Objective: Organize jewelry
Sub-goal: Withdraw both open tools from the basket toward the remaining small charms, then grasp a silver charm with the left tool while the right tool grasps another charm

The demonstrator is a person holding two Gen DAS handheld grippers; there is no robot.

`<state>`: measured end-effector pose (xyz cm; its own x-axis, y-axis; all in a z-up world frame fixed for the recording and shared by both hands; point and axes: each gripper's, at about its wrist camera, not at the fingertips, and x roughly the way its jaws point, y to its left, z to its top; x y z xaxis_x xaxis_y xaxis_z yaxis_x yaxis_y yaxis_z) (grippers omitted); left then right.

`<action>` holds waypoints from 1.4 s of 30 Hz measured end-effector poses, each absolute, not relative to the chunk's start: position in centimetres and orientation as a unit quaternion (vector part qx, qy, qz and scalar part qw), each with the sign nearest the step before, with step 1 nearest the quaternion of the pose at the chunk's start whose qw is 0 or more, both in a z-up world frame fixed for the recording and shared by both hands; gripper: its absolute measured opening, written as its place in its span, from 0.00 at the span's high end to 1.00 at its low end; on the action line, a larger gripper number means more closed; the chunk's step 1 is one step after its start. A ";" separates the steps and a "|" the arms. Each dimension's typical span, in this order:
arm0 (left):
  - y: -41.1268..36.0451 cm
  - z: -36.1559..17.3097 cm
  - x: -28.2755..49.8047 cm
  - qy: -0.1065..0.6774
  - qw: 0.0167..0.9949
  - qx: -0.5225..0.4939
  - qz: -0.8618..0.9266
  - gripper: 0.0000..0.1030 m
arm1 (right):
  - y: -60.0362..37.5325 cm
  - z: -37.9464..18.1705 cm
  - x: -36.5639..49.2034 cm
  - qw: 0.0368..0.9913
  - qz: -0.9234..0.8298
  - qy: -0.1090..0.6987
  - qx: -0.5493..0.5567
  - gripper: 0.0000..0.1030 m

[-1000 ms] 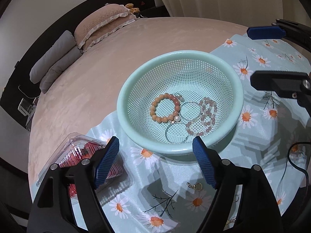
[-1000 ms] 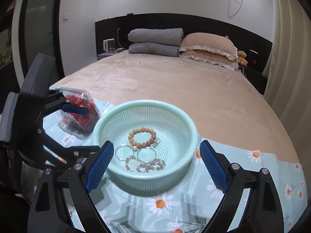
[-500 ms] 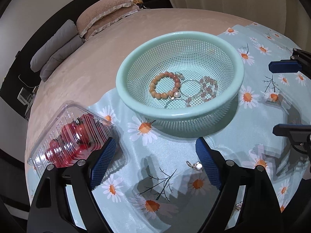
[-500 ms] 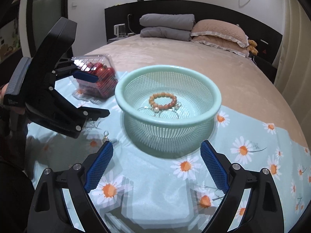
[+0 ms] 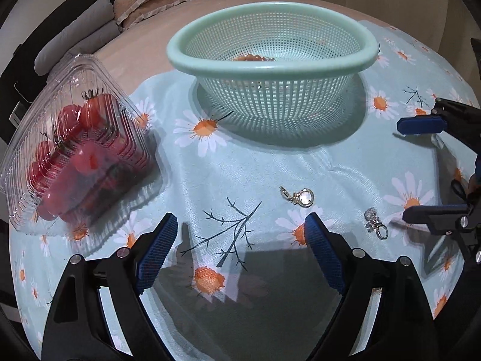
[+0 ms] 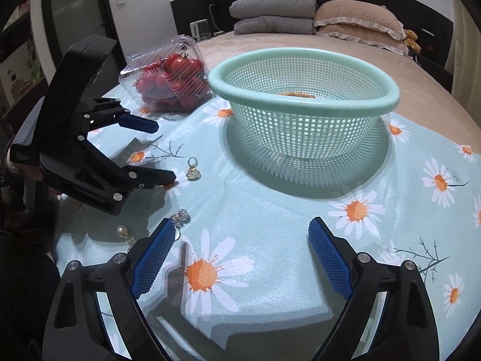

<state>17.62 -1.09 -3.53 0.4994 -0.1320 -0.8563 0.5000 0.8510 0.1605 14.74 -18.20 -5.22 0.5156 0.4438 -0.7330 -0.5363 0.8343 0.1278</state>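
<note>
A mint-green mesh basket [image 5: 270, 60] [image 6: 303, 90] stands on the daisy cloth; only a few orange bracelet beads [image 5: 251, 57] show over its rim. In front of it lie a gold clasp pendant [image 5: 300, 197] [image 6: 193, 170], a crystal charm [image 5: 374, 224] [image 6: 180, 216] and a pearl piece [image 6: 124, 233]. My left gripper [image 5: 240, 225] [image 6: 162, 152] is open low over the cloth, the gold pendant just beyond its right fingertip. My right gripper [image 6: 242, 227] [image 5: 405, 170] is wide, its jaws closing slightly on nothing; the crystal charm lies by its left fingertip.
A clear plastic box of red tomatoes [image 5: 81, 150] [image 6: 171, 84] sits left of the basket. The daisy cloth [image 5: 210, 165] covers the near end of a tan bed. Grey folded quilts [image 6: 270, 15] and tan pillows [image 6: 357, 21] lie at the headboard.
Both grippers have come down toward the cloth, so the basket now shows from the side. The loose pieces on the cloth have come into close view.
</note>
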 end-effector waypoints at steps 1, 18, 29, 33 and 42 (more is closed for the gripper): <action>-1.2 -3.3 17.6 0.460 0.844 0.199 -0.190 0.17 | -18.0 -5.2 14.8 0.866 0.287 0.404 -0.059 0.26; -2.5 -4.8 17.9 0.463 0.837 0.176 -0.231 0.23 | -14.8 -5.9 13.7 0.849 0.339 0.396 -0.090 0.61; -2.2 -4.8 17.9 0.467 0.832 0.151 -0.257 0.57 | -14.1 -5.7 13.3 0.840 0.367 0.391 -0.082 0.67; -2.5 -4.9 18.1 0.464 0.832 0.161 -0.257 0.61 | -13.7 -6.0 13.4 0.838 0.367 0.394 -0.090 0.68; -2.6 -4.9 17.8 0.465 0.829 0.159 -0.267 0.83 | -14.3 -6.4 14.4 0.839 0.351 0.407 -0.081 0.93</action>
